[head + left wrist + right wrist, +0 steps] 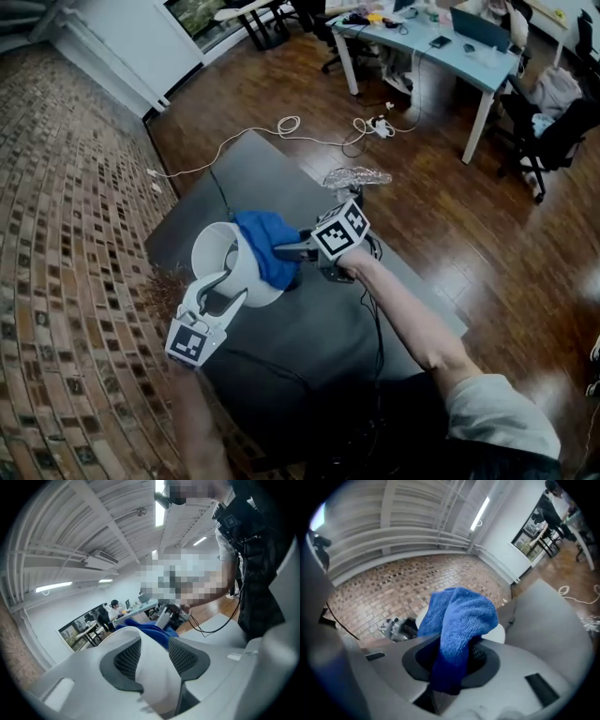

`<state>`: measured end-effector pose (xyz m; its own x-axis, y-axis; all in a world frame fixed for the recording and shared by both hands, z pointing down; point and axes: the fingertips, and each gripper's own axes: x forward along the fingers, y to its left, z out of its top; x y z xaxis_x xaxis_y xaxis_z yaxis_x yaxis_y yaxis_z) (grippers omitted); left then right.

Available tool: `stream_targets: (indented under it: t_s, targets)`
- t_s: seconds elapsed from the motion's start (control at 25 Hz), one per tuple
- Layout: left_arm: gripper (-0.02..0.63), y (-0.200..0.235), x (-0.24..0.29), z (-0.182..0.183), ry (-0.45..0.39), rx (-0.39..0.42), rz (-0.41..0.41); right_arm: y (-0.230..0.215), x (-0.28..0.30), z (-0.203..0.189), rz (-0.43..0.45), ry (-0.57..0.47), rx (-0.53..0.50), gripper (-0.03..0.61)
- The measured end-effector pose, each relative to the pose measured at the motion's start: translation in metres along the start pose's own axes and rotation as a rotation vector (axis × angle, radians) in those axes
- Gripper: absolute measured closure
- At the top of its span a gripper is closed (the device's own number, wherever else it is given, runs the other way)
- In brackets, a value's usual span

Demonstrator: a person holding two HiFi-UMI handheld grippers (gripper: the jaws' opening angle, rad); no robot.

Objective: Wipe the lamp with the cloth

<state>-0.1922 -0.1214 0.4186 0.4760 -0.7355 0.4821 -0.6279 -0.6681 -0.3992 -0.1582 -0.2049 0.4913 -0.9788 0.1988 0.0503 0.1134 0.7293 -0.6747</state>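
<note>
A white lamp shade (214, 255) stands on the dark grey table (319, 347), with a blue cloth (265, 240) draped over its right side. My left gripper (230, 286) comes at the shade from the near side. Its pads (126, 656) grip the shade's wall (157, 677) between them. From the right, my right gripper (281, 251) is shut on the blue cloth (461, 616) and holds it against the shade (500, 632). In the left gripper view the cloth (150, 630) shows just beyond the shade's rim.
A crumpled clear plastic wrap (356, 176) lies at the table's far edge. The lamp's cord (217, 187) runs to the far side, and white cables (289, 123) lie on the wooden floor. Brick-patterned flooring (75, 234) is on the left. Desks (422, 47) and chairs stand far back.
</note>
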Motion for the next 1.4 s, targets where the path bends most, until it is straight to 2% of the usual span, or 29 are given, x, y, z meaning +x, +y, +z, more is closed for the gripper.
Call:
stream_targets:
  t_s: [0.12, 0.24, 0.32, 0.36, 0.4, 0.44, 0.52, 0.56, 0.64, 0.72, 0.8, 0.84, 0.92, 0.96, 1.12, 1.28, 1.4]
  targets:
    - [0.419, 0.007, 0.005, -0.001, 0.044, 0.001, 0.05, -0.044, -0.015, -0.042, -0.125, 0.065, 0.084, 0.486]
    - [0.419, -0.002, 0.014, 0.008, 0.104, -0.03, 0.062, -0.055, -0.028, -0.063, -0.168, 0.061, 0.104, 0.486]
    - [0.419, -0.002, 0.018, 0.035, 0.084, -0.133, 0.108, -0.05, -0.032, -0.065, -0.171, 0.054, 0.086, 0.486]
    - [0.419, 0.001, 0.022, 0.047, 0.08, -0.201, 0.156, -0.047, -0.033, -0.065, -0.169, 0.055, 0.079, 0.486]
    - [0.432, 0.006, 0.027, 0.052, 0.111, -0.25, 0.225, -0.045, -0.032, -0.067, -0.167, 0.063, 0.073, 0.486]
    - [0.454, 0.011, 0.035, 0.051, 0.178, -0.268, 0.301, -0.044, -0.032, -0.07, -0.17, 0.075, 0.068, 0.486]
    - [0.426, 0.017, 0.053, 0.039, 0.336, -0.255, 0.413, -0.044, -0.033, -0.073, -0.189, 0.099, 0.051, 0.486]
    - [0.426, 0.018, 0.06, 0.032, 0.389, -0.253, 0.439, -0.042, -0.036, -0.071, -0.2, 0.103, 0.035, 0.486]
    - [0.422, 0.02, 0.065, 0.021, 0.431, -0.259, 0.464, -0.03, -0.044, -0.054, -0.197, 0.082, -0.026, 0.486]
    - [0.428, 0.024, 0.062, 0.019, 0.41, -0.27, 0.475, -0.004, -0.054, -0.016, -0.137, -0.001, -0.098, 0.486]
    - [0.472, 0.026, 0.058, 0.023, 0.354, -0.267, 0.476, 0.029, -0.064, 0.035, -0.024, -0.138, -0.141, 0.486]
    - [0.472, 0.024, 0.057, 0.025, 0.321, -0.25, 0.472, 0.045, -0.066, 0.058, 0.04, -0.198, -0.147, 0.486]
    - [0.472, 0.015, 0.054, 0.029, 0.266, -0.188, 0.456, 0.068, -0.059, 0.086, 0.145, -0.242, -0.143, 0.486]
    - [0.472, 0.009, 0.052, 0.031, 0.248, -0.156, 0.444, 0.073, -0.05, 0.089, 0.174, -0.218, -0.141, 0.486]
    - [0.486, -0.013, 0.042, 0.035, 0.2, -0.1, 0.41, 0.051, -0.018, 0.049, 0.146, -0.022, -0.107, 0.485]
    - [0.486, -0.021, 0.026, 0.031, 0.119, -0.056, 0.374, 0.01, -0.024, -0.007, 0.079, 0.049, 0.012, 0.485]
    - [0.486, -0.027, 0.013, 0.03, 0.058, -0.018, 0.313, -0.022, -0.036, -0.052, 0.001, 0.105, 0.089, 0.485]
